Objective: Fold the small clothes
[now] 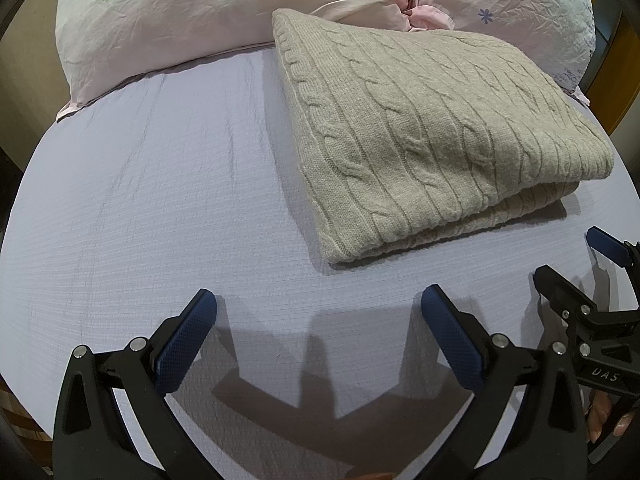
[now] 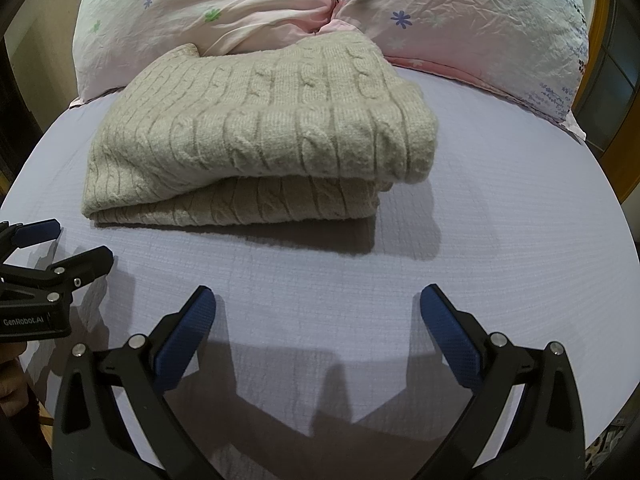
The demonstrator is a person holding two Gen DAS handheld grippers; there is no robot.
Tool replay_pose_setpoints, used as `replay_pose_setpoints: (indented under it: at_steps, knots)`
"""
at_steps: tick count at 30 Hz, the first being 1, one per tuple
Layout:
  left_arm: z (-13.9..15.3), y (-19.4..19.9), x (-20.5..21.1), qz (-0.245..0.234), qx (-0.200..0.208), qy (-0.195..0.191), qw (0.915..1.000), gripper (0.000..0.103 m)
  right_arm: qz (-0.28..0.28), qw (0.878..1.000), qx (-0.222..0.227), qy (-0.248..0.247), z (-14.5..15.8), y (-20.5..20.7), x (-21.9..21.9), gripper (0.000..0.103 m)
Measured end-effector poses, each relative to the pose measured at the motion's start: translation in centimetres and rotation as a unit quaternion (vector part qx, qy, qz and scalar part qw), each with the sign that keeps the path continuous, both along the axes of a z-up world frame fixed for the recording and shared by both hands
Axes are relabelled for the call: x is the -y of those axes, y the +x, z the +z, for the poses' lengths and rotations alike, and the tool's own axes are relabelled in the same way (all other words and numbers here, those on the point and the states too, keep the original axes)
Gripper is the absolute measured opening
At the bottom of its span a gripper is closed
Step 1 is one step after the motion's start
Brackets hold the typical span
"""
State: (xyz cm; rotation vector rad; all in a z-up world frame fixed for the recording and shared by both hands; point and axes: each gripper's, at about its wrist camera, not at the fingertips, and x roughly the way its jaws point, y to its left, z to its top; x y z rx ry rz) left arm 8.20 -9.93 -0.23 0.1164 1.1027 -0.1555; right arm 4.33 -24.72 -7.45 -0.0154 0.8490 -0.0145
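A beige cable-knit sweater lies folded in a thick stack on the lilac bed sheet; it also shows in the right wrist view. My left gripper is open and empty, low over the sheet just in front of the sweater's near left corner. My right gripper is open and empty, over the sheet in front of the sweater's near edge. Each gripper shows in the other's view: the right one at the right edge, the left one at the left edge.
Pink floral pillows lie behind the sweater against the head of the bed, and show in the right wrist view. A wooden frame runs along the right side. Bare sheet lies right of the sweater.
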Motion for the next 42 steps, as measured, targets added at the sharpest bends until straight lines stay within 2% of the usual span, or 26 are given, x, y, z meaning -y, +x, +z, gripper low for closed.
replay_pose_setpoints:
  at_steps: [42]
  knots:
    - [0.03,0.02,-0.07,0.002,0.0,0.0,1.0,0.102,0.002,1.0,0.0,0.0,0.01,0.03,0.04,0.101]
